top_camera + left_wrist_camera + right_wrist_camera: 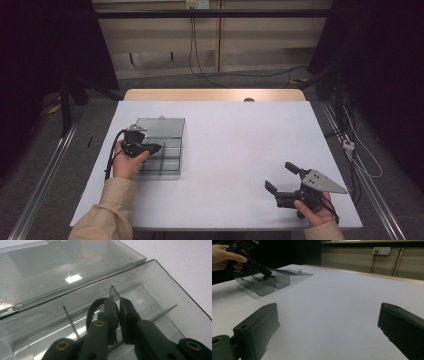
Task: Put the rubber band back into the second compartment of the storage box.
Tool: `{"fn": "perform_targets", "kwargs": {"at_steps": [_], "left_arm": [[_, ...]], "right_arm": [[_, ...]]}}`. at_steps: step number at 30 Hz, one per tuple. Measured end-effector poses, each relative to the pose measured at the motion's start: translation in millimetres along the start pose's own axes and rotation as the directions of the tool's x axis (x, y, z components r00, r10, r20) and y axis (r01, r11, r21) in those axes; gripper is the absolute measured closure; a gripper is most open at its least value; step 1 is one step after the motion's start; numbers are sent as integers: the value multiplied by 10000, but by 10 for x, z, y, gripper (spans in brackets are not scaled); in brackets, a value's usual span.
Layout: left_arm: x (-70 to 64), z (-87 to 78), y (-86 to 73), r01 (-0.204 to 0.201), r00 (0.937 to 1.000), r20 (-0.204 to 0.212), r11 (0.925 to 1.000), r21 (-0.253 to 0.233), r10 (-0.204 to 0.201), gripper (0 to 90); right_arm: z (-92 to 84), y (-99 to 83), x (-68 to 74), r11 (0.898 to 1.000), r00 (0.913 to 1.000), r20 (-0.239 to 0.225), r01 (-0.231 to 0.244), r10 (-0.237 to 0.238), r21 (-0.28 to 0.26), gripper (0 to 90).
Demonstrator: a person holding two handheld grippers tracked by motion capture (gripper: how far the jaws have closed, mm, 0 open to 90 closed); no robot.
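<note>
A clear smoky plastic box with inner dividers lies open at the table's left, its lid folded flat behind it. My left gripper reaches down into the box. In the left gripper view its jaws stand almost together, shut on a thin black band whose loop bulges out beside one jaw. A clear divider rises just past the tips. The right gripper view shows that gripper inside the box. My right gripper rests open near the front right edge, nothing between its jaws.
The white table stretches bare between the box and my right hand. A wooden strip runs along its far edge. Cables and a power strip lie on the floor at the right. A wall socket sits behind the table.
</note>
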State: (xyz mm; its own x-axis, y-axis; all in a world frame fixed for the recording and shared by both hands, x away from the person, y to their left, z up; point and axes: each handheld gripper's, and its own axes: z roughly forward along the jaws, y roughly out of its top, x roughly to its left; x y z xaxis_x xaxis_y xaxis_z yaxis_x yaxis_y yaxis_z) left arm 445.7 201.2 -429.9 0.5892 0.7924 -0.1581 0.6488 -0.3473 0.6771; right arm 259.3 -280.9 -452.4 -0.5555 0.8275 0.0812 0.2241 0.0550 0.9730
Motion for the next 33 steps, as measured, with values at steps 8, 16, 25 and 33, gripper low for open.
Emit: {"fn": "perform_targets", "kwargs": {"at_steps": [8, 16, 25, 33], "left_arm": [[6, 9, -2, 176, 9998, -69, 9998, -88, -177, 801], [-1, -1, 1, 180, 9998, -124, 9998, -91, -181, 765], [-49, -137, 7, 256, 9995, 174, 9976, -636, -245, 568], [-186, -325, -76, 109, 9959, 909, 9936, -1125, -7, 375]], "right_arm": [[3, 4, -1, 10000, 10000, -4, -21, 21, -29, 29], [-1, 6, -4, 10000, 10000, -5, -15, 15, -47, 29], [23, 12, -1, 10000, 10000, -47, -43, 43, -49, 29], [14, 8, 0, 10000, 10000, -30, -23, 23, -33, 29]]}}
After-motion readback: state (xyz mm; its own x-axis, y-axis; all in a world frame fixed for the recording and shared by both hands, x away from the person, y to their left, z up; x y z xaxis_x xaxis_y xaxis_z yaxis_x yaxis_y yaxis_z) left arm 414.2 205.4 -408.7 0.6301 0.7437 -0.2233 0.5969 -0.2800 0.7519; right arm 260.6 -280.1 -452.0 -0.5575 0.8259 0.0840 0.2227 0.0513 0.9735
